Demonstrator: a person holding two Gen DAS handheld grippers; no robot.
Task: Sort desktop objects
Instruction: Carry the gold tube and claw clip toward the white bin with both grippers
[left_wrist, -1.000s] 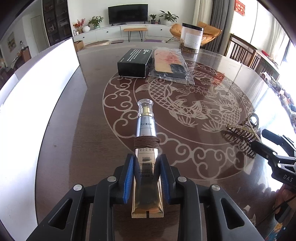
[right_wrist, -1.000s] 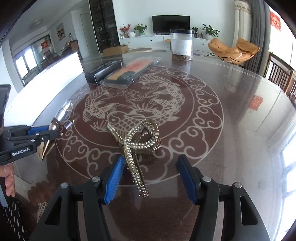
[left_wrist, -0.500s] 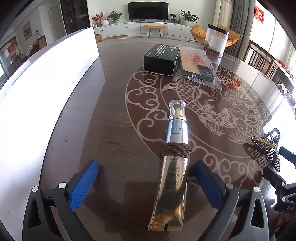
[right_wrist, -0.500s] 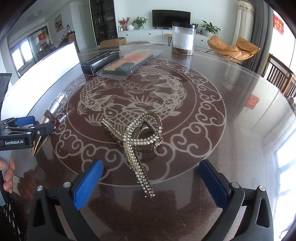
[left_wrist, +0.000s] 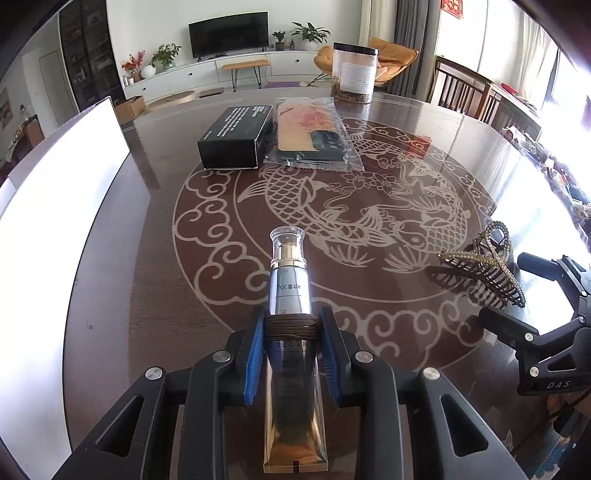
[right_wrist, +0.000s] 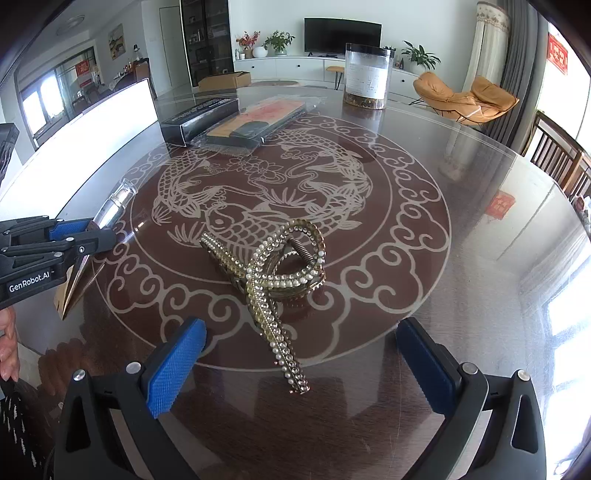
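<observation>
Gold tube (left_wrist: 291, 373) clamped in left gripper (left_wrist: 291, 354): lift level. Right gripper (right_wrist: 301, 363) spread wide; centre on clip (right_wrist: 273, 273).

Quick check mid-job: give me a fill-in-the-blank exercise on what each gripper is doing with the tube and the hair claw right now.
1. The left gripper is shut on the gold ____.
2. A brown hair tie is wound ____ that tube.
3. The right gripper is ____, with the pearl hair claw lying on the table untouched.
4. The black box lies beside a bagged ____.

Missing words: tube; around; open; phone case
</observation>
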